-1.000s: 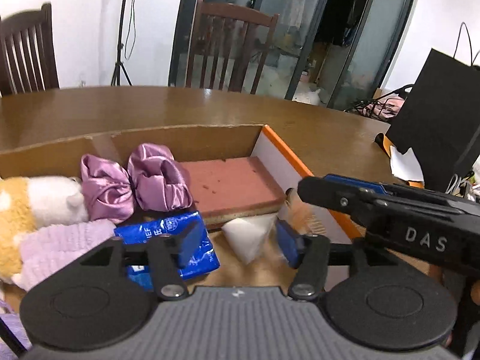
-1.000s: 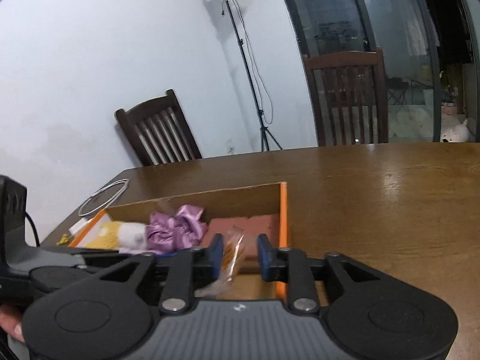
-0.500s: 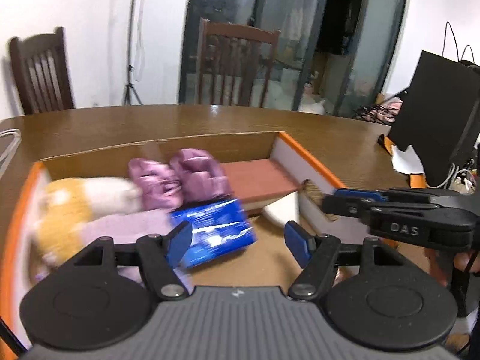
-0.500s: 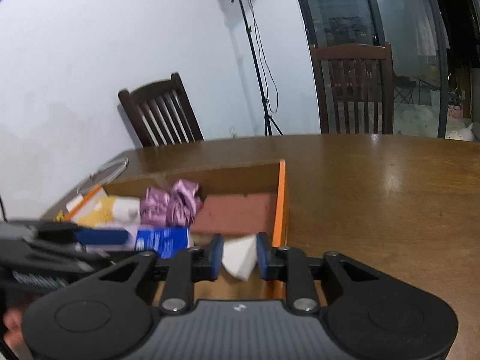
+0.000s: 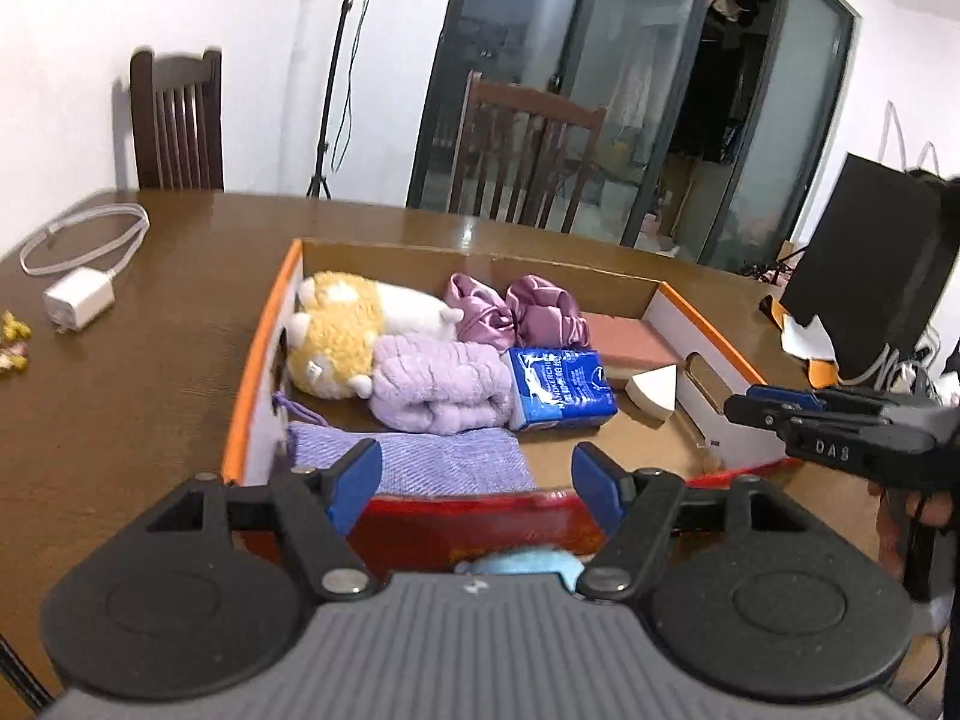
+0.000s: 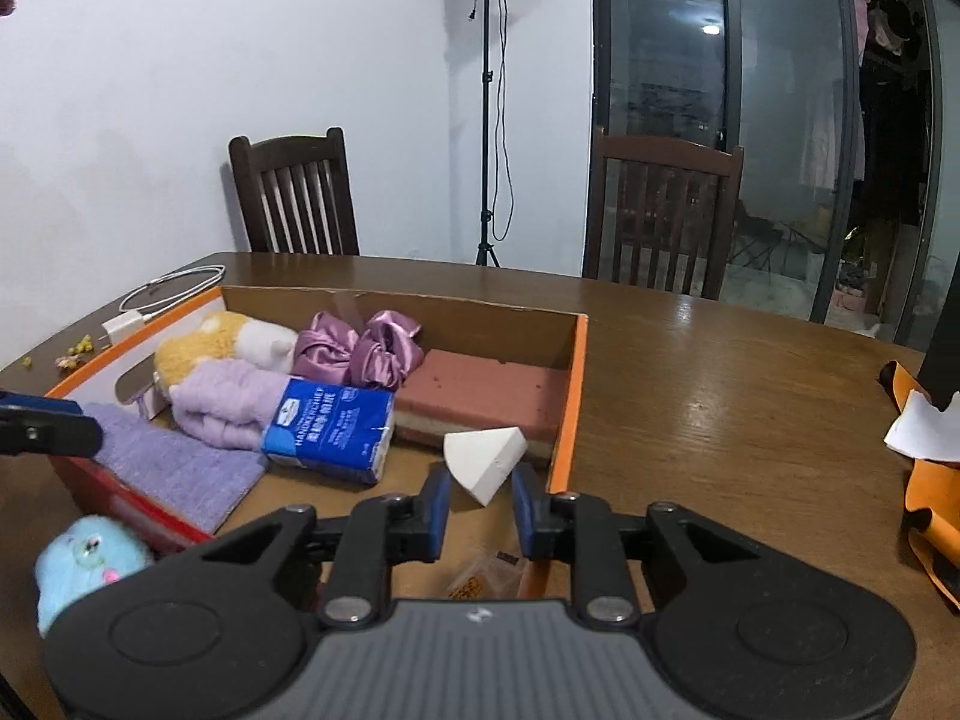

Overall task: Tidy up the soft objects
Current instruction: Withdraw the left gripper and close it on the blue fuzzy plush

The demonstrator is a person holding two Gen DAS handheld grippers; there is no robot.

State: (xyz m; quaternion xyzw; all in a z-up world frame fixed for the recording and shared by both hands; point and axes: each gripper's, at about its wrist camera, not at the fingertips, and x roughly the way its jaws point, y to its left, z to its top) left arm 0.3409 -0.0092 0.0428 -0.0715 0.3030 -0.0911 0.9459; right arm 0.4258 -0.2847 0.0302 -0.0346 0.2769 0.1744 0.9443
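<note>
An orange-rimmed cardboard box (image 5: 259,354) (image 6: 575,396) on the wooden table holds a yellow-and-white plush (image 5: 342,330), a lilac fluffy roll (image 5: 441,387), a purple woven cloth (image 5: 444,459), purple satin scrunchies (image 5: 516,315), a blue tissue pack (image 5: 561,387) (image 6: 330,420), a pink sponge block (image 6: 480,393) and a white wedge sponge (image 6: 486,459). A small clear packet (image 6: 480,582) lies in the box under my right gripper. A blue plush (image 6: 81,558) lies outside the box's near wall. My left gripper (image 5: 474,486) is open and empty above that wall. My right gripper (image 6: 480,510) is open and empty just before the wedge.
A white charger with cable (image 5: 81,294) and small yellow bits (image 5: 15,339) lie on the table to the left. A black bag (image 5: 864,276) and orange-and-white paper (image 6: 924,456) sit to the right. Two wooden chairs (image 6: 294,192) and a light stand (image 6: 489,120) are behind the table.
My right gripper let go of the small clear packet, which now lies in the box, and opened. Both grippers pulled back from the box; my left gripper stayed open.
</note>
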